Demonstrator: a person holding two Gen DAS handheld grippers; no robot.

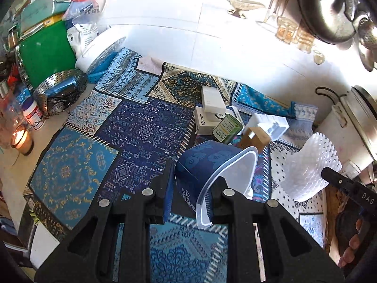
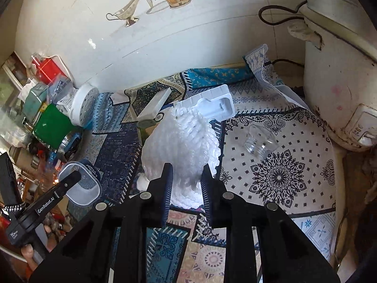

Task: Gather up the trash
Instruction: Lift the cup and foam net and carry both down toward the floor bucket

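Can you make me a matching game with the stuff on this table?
Things:
1. white foam net
2. clear tub
3. little clear cup
4. candle jar

Where or how:
A. lying tipped over on the patterned cloth, nothing touching it
B. lit, at the left edge of the table
C. pinched in the right gripper
D. held by its rim in the left gripper

Pairs: 1-C, 2-D, 3-A, 4-B
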